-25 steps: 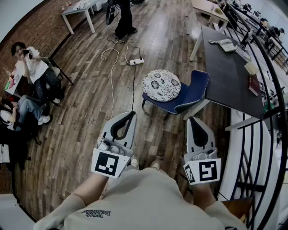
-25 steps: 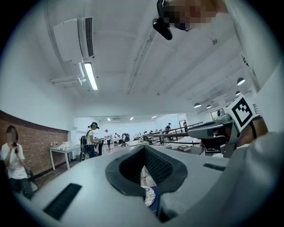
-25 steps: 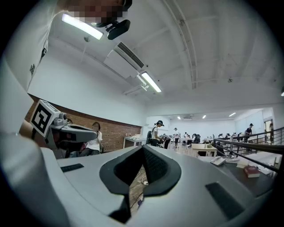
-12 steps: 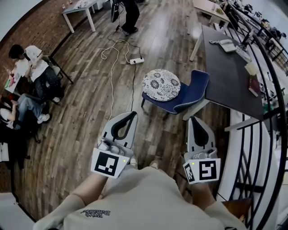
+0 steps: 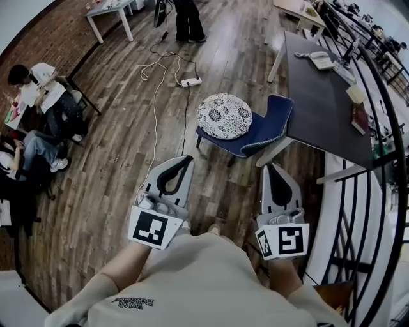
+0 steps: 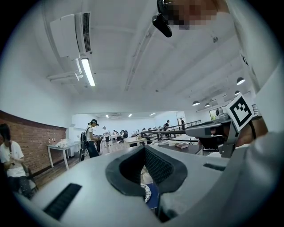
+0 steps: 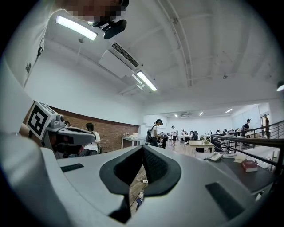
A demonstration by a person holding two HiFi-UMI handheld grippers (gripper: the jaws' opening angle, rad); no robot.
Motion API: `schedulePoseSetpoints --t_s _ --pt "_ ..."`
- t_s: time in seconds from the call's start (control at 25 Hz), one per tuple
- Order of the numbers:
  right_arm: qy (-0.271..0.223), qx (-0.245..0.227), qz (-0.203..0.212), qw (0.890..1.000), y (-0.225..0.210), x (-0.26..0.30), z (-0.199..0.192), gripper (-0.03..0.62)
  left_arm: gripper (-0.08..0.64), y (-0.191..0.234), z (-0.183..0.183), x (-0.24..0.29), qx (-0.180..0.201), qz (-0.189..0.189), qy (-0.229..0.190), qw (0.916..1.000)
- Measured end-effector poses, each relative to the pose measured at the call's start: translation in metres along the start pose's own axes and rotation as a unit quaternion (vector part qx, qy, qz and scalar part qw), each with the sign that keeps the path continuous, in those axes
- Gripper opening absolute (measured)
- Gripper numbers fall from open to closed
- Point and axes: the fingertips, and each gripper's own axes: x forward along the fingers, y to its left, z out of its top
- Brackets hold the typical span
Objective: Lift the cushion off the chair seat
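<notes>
Finding: compared with a second ago, the left gripper (image 5: 184,161) and right gripper (image 5: 273,168) sit slightly lower in the head view, and the cushion (image 5: 223,116) and chair (image 5: 271,128) have drifted a little up and left in the frame. The standing person (image 5: 189,19) at the far end has stepped to the right. Nothing on the chair itself is disturbed.

Assessment: this is approach only. The lift has not begun, and both grippers are well apart from the cushion, on its near side.

Jaw state: each gripper's fingers are closed tip to tip with nothing between them. They will need to part before any grasp.

Task item: the round patterned cushion lies flat on the blue chair's seat, left of the dark table (image 5: 319,108).

Count: one cushion, one chair, two grippers, one dark table, one power strip (image 5: 190,82) with its white cable on the floor beyond the chair, one standing person, and two seated people (image 5: 38,86) at far left.
</notes>
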Motion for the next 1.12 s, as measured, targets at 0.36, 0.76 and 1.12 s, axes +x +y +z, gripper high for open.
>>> schedulePoseSetpoints --t_s 0.36,0.76,1.12 --pt "-0.009 -0.001 0.014 1.0 -0.025 -0.008 -0.008 0.003 0.005 -0.025 -0.004 0.014 0.003 0.017 0.002 0.9998" --pt "-0.02 -0.005 0.034 0.999 -0.036 -0.014 -0.016 0.003 0.005 -0.05 -0.008 0.024 0.003 0.022 -0.003 0.9997" --pt "-0.033 -0.031 0.033 0.998 -0.045 0.009 -0.022 0.003 0.005 -0.036 -0.023 0.047 0.01 0.017 -0.014 0.9997"
